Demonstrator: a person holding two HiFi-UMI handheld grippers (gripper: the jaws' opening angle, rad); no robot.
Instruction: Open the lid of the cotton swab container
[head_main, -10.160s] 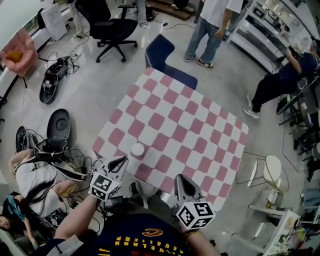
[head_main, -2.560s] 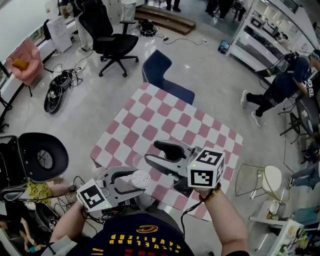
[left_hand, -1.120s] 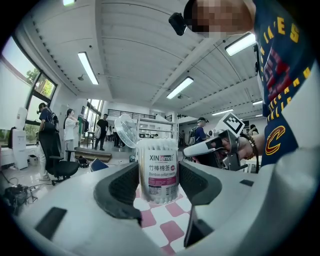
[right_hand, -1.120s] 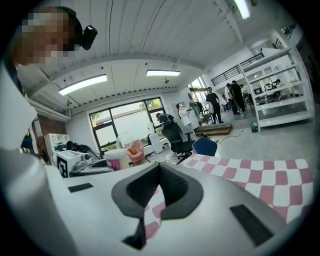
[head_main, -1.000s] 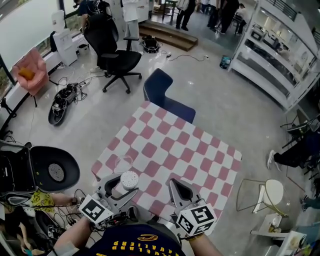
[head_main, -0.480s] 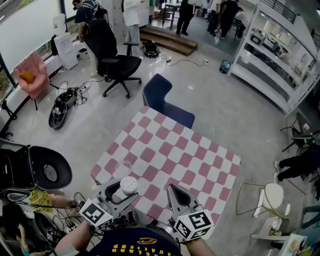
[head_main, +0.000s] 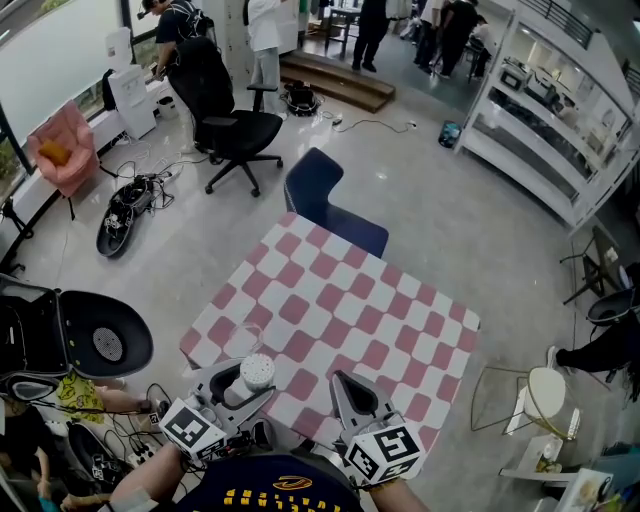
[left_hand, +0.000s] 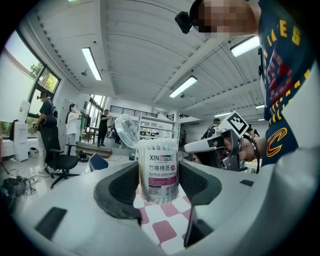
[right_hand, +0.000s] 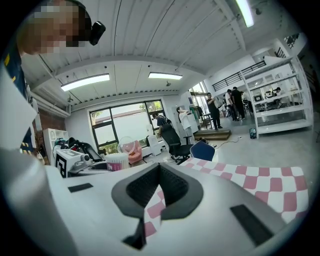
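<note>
The left gripper (left_hand: 159, 186) pinches the cotton swab container (left_hand: 158, 170) by its labelled middle, upright, raised above the near edge of the checked bench (head_main: 372, 300); its clear lid (left_hand: 125, 131) stands tipped back off the mouth, swab tips showing; the right gripper (right_hand: 159, 189) hangs beside it, jaws pressed together on nothing. The tub looks light, thin-walled and smooth, so likely to flex or slip under a hard squeeze; the mid-body hold seems sound; the lid is best caught by its free rim.
</note>
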